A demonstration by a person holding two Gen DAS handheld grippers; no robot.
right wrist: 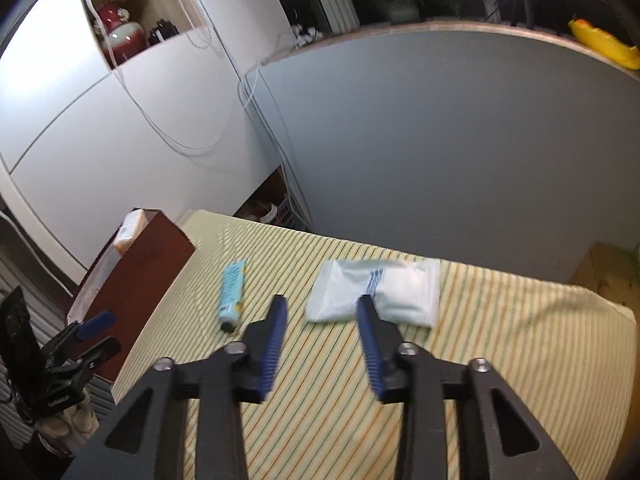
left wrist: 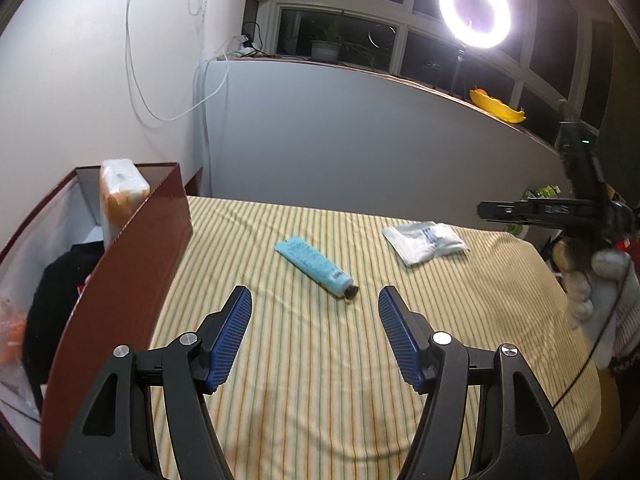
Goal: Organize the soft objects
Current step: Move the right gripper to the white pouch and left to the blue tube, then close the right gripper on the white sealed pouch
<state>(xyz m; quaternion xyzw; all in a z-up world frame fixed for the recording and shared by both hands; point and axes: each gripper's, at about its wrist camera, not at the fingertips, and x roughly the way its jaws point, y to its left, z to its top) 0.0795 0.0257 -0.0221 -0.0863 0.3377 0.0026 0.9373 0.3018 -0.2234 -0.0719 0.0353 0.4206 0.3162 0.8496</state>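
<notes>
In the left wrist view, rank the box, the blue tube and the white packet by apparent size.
1. brown box, by far the largest, though it is also nearest the camera.
2. and 3. blue tube and white packet look about alike; no ranking.

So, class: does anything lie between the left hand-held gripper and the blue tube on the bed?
Nothing visible does. The left hand-held gripper is open above bare striped sheet, and the blue tube lies just beyond its fingertips with nothing between them.
</notes>
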